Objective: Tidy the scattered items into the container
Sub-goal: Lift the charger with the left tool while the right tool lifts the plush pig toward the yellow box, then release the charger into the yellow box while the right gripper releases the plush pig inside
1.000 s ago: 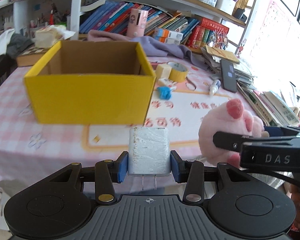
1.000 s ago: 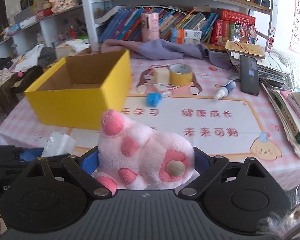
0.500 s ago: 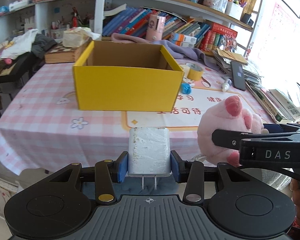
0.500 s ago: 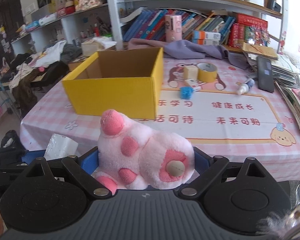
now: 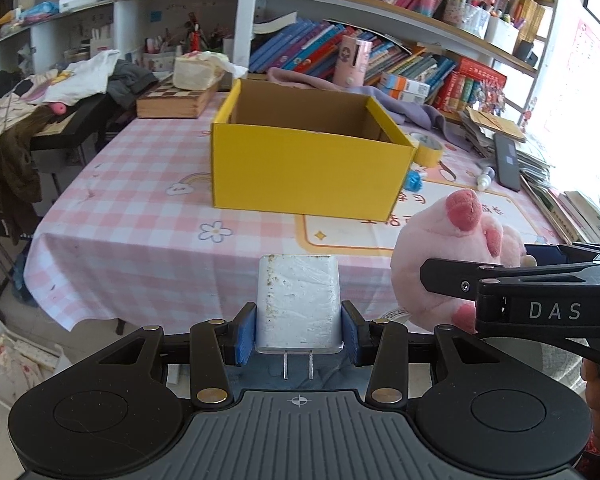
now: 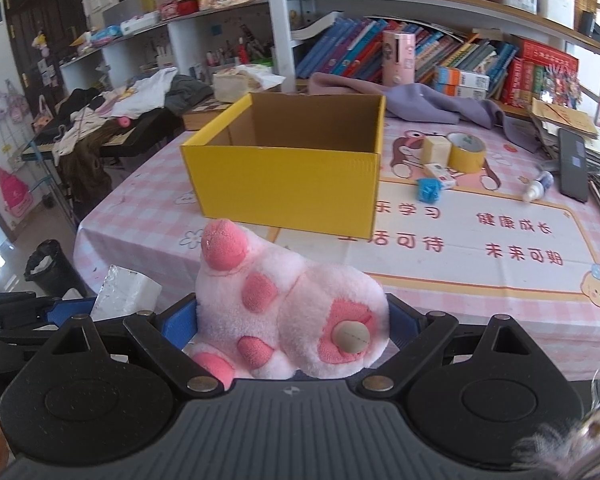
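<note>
Bright daylight, window glare right, fisheye-bent edges, perhaps slightly soft

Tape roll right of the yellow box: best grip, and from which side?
The tape roll seems to stand on its edge, hole facing the camera. Come from above and pinch the top of the band through the hole; its left side looks crowded by the cream block.

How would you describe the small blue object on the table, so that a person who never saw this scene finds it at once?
Start from the yellow cardboard box on the pink checked tablecloth. Look to its right, to the roll of yellow tape; in front of the tape lies a small white carton. The blue object lies beside that carton, on the mat's edge, and is the only bright blue, crumpled-looking thing there.
</note>
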A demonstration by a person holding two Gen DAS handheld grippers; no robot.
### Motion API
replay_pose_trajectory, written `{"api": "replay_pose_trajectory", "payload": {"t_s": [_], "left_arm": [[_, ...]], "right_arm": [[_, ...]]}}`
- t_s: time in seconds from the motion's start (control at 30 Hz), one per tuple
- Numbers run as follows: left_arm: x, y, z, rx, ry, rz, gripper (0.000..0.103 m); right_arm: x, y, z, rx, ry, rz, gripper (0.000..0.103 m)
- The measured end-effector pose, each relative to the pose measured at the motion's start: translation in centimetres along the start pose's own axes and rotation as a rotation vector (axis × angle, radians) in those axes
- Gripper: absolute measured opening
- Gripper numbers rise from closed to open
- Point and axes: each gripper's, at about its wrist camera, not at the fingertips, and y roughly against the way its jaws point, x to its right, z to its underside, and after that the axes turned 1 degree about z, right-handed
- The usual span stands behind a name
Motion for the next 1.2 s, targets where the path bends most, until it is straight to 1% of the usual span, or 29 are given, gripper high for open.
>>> {"api": "replay_pose_trajectory", "payload": {"t_s": [0.2,0.43,0.53,0.77,0.97,1.07,1.2], "left_arm": [[-0.7,0.0,-0.7,0.031,0.032,-0.037,0.042],[-0.7,-1.6,-1.7,0.027,0.03,-0.048,0.042],[-0.5,-2.2,-2.7,0.045,0.028,-0.055,0.042],[0.3,-3.2,-7.0,0.142,-0.011,-0.082,0.042],[0.8,-4.9,-11.0,0.2,-0.018,-0.087,0.042],[1.0,-6.1,-13.1,0.214,-0.034,-0.092,0.042],[0.8,-8.6,-15.6,0.203,-0.051,-0.106,0.042]], "right_arm": [[-0.6,-0.9,-1.0,0.009,0.039,-0.028,0.093],[-0.1,-2.4,-2.2,0.018,0.061,-0.054,0.093],[0.5,-3.0,-3.3,0.049,0.074,-0.065,0.093],[1.3,-4.0,-7.7,0.199,0.157,-0.1,0.093],[2.6,-5.1,-12.3,0.303,0.218,-0.104,0.093],[3.7,-6.3,-14.7,0.326,0.221,-0.119,0.093],[5.1,-8.7,-17.5,0.316,0.224,-0.117,0.093]]}}
